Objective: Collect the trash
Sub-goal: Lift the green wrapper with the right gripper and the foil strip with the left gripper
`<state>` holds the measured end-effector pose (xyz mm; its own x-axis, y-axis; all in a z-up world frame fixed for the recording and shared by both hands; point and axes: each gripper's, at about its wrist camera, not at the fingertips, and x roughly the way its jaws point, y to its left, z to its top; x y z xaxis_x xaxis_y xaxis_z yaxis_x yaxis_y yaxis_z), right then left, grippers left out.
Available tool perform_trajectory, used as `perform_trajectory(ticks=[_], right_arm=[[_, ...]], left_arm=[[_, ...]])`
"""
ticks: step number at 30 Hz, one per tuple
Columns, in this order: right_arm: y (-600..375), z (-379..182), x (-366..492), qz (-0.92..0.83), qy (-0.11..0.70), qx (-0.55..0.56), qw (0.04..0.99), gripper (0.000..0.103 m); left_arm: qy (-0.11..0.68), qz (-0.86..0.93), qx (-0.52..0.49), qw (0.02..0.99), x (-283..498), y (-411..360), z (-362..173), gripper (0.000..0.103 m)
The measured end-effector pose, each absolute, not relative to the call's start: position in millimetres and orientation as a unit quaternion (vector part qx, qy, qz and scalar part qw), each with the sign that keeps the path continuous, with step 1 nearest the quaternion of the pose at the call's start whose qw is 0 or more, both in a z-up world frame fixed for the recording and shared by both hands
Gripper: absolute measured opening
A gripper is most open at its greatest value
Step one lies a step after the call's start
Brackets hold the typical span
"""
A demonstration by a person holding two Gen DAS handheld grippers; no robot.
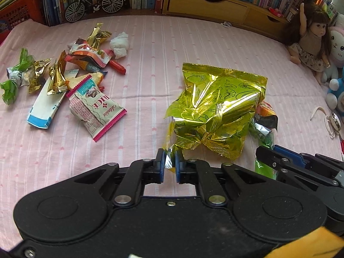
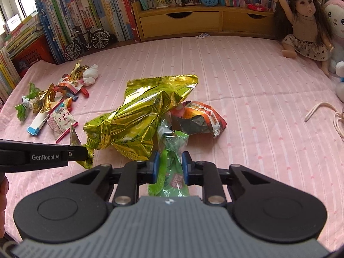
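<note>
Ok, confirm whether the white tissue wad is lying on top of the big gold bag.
No, the tissue wad lies apart from the gold bag, beside the far wrapper pile.

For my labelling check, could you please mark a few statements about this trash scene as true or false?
1. The left tool pinches a corner of the gold bag. True.
2. The right tool is open on nothing. False: it is closed on a green wrapper.
3. The tissue lies inside the gold bag. False: it sits apart, in the far-left wrapper pile.
4. A doll sits at the cloth's far right. True.
</note>
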<state>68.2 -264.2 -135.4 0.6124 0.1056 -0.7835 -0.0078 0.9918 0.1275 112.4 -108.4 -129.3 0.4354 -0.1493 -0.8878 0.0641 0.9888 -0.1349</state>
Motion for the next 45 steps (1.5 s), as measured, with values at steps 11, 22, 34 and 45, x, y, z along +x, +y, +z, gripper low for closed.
perform_trajectory(ticks=[11,22,34,45], right_arm=[[-264.6,-112.4,49.9,-0.007,0.4,0.045,0.915,0.025],[-269.1,-93.4,28.9,-0.016,0.374,0.066,0.925,0.025],[-233.6,-73.0,-5.3,0.001,0.348,0.065,0.935,0.016],[-227.5,-119.1,-14.8,-0.007,0.414,0.032,0.91,0.054]], left_arm=[[0.513,-0.048,-0.063,0.855,85.6,-85.4,-107.9,0.009],[0.495,-0.048,-0.069,0.865,58.0,-76.7,-89.4,0.009],[0.45,-0.003,-0.093,0.888,-13.0,-20.9,-51.6,0.009],[0.434,0.046,-0.101,0.894,-84.3,3.7,-40.1,0.009]])
